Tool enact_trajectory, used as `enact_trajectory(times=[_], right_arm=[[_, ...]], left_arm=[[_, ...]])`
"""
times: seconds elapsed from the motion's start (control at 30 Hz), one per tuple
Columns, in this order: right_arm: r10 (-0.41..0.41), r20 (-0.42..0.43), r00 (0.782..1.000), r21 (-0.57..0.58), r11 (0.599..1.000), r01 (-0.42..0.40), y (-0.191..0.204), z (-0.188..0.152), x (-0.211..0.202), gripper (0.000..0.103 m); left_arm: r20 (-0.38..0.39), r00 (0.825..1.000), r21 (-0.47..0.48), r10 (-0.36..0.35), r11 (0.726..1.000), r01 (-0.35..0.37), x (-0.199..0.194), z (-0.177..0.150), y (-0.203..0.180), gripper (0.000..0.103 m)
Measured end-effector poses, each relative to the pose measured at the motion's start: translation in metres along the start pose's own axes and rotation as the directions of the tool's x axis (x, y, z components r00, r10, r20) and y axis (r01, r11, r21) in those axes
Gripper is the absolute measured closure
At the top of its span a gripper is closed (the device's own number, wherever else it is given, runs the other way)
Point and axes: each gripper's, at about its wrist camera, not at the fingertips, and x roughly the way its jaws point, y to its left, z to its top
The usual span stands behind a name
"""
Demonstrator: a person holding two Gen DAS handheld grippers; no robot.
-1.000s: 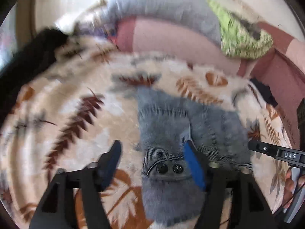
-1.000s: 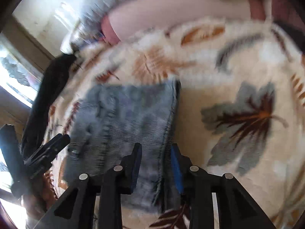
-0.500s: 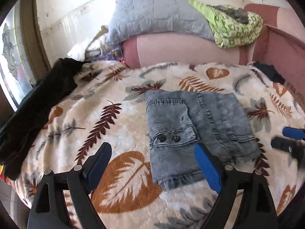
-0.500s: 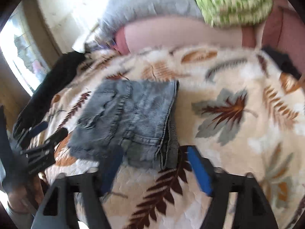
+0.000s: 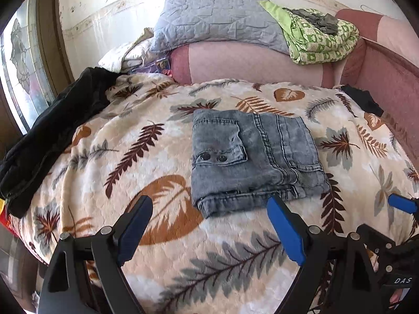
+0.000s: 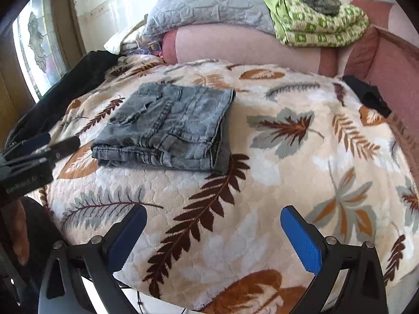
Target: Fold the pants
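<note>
The grey denim pants (image 5: pixel 251 157) lie folded into a compact rectangle on the leaf-patterned blanket (image 5: pixel 157 235); they also show in the right wrist view (image 6: pixel 167 128). My left gripper (image 5: pixel 209 209) is open and empty, just in front of the pants' near edge and not touching them. My right gripper (image 6: pixel 213 218) is open and empty, well back from the pants over the blanket. The right gripper's tip shows at the right edge of the left wrist view (image 5: pixel 400 204). The left gripper shows at the left of the right wrist view (image 6: pixel 39 144).
A black garment (image 5: pixel 52 130) lies along the bed's left side by a window. At the back are a pink bolster (image 5: pixel 248 62), a grey quilted pillow (image 5: pixel 214 21) and a green patterned cloth (image 5: pixel 319 39). A dark item (image 6: pixel 366 94) lies at the right.
Both grippers have let go of the pants, opened wide and drawn back toward the bed's near edge. The folded pants stay where they were laid.
</note>
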Motion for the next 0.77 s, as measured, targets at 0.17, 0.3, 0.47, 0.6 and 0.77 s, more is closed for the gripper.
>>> enact_trajectory(times=[0.17,0.3,0.47,0.6,0.77], right_arm=[[0.007,0.013,1.000,-0.014,1.000,-0.007,0.006,0.011,-0.007,0.000],[0.009,0.015,1.000,-0.020,1.000,-0.009,0.011,0.020,-0.007,0.000],[-0.002,0.004,1.000,-0.032,0.999,0.003,0.016,0.027,-0.003,0.000],[-0.007,-0.010,1.000,-0.036,0.999,0.007,0.015,0.028,0.002,0.000],[-0.019,-0.022,1.000,-0.038,0.999,0.018,0.016,0.031,0.007,0.000]], left_arm=[[-0.003,1.000,-0.039,-0.030,0.999,0.030,-0.005,-0.001,0.003,0.014],[-0.012,0.998,-0.050,-0.057,0.997,0.056,-0.005,0.002,0.004,0.014],[-0.010,0.996,-0.064,-0.087,0.994,0.086,-0.004,0.007,0.003,0.014],[0.004,0.993,-0.075,-0.119,0.990,0.119,0.000,0.015,0.004,0.009],[0.014,0.990,-0.071,-0.139,0.988,0.140,0.006,0.027,0.000,0.007]])
